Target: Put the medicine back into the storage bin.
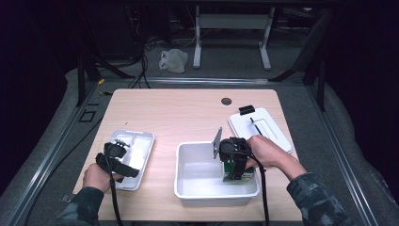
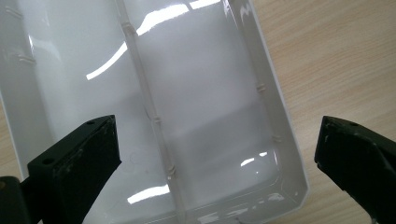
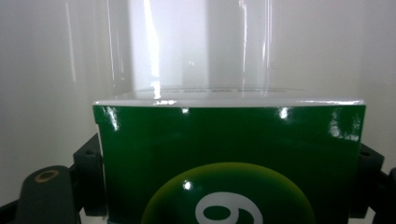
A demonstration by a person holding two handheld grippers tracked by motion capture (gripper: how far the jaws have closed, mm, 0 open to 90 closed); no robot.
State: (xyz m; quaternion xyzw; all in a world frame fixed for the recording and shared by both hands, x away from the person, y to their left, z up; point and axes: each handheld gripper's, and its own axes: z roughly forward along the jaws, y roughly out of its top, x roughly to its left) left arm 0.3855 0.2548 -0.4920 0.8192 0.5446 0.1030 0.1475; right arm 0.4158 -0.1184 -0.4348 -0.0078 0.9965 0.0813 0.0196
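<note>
A person is working at a light wooden table. The right gripper is reaching into a deep white plastic tub, its jaws clamped on the sides of a glossy green box inside the tub. The left gripper is hovering over a shallow white divided tray, its jaws spread wide apart, holding nothing.

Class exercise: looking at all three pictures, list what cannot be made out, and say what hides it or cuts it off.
1. Green box: the right gripper view's bottom edge cuts off its printing below the roundel.
2. High view: the right gripper and hand cover most of the box inside the white tub.
3. Small black object by the white lid: too small to identify.
</note>
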